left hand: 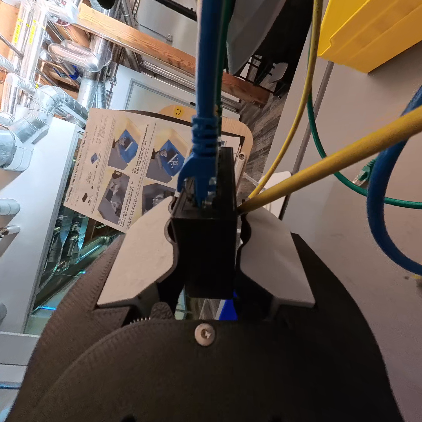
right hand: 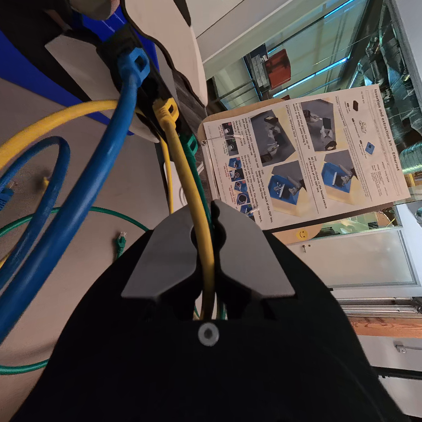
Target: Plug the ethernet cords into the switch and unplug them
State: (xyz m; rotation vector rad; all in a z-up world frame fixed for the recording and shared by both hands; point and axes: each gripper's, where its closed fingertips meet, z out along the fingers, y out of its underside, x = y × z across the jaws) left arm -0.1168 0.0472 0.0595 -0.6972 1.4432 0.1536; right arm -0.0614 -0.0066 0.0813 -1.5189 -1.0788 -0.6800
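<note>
Black plastic describes the small rectangular ethernet switch (left hand: 205, 239), which sits clamped between the two white fingers of the left gripper (left hand: 204, 219), held off the grey table (left hand: 356, 205).

**Current state**
- Left gripper: closed firmly on the switch body, port face turned away from the camera.
- Right gripper (right hand: 206, 217): narrowed around the thick yellow ethernet cord (right hand: 194, 194), some way back from its yellow plug (right hand: 165, 112). Whether the fingers pinch the cord or only surround it cannot be told.
- Three plugs appear seated in the switch: the thick blue ethernet cord (right hand: 109, 159), the yellow cord, and a green ethernet cord (right hand: 191, 146) just beyond it.

**Hazards (judgement)**
1. Pulling on the cord rather than the plug would probably leave the latch tab engaged. Result: strain on the jacket, or the switch dragged out of the left fingers.
2. The green cord runs just beside the yellow one at the right fingers. It may be caught in the same grip, so both get tugged.
3. The hanging blue cord adds side load to the switch; the clamp could twist.
4. Loose loops on the table may snag a freed plug.

**Containers**
- Yellow plastic bin (left hand: 370, 34): at the table's far edge; contents not visible.
- Blue bin (right hand: 45, 75): partly visible behind the left gripper; contents hidden.
</note>
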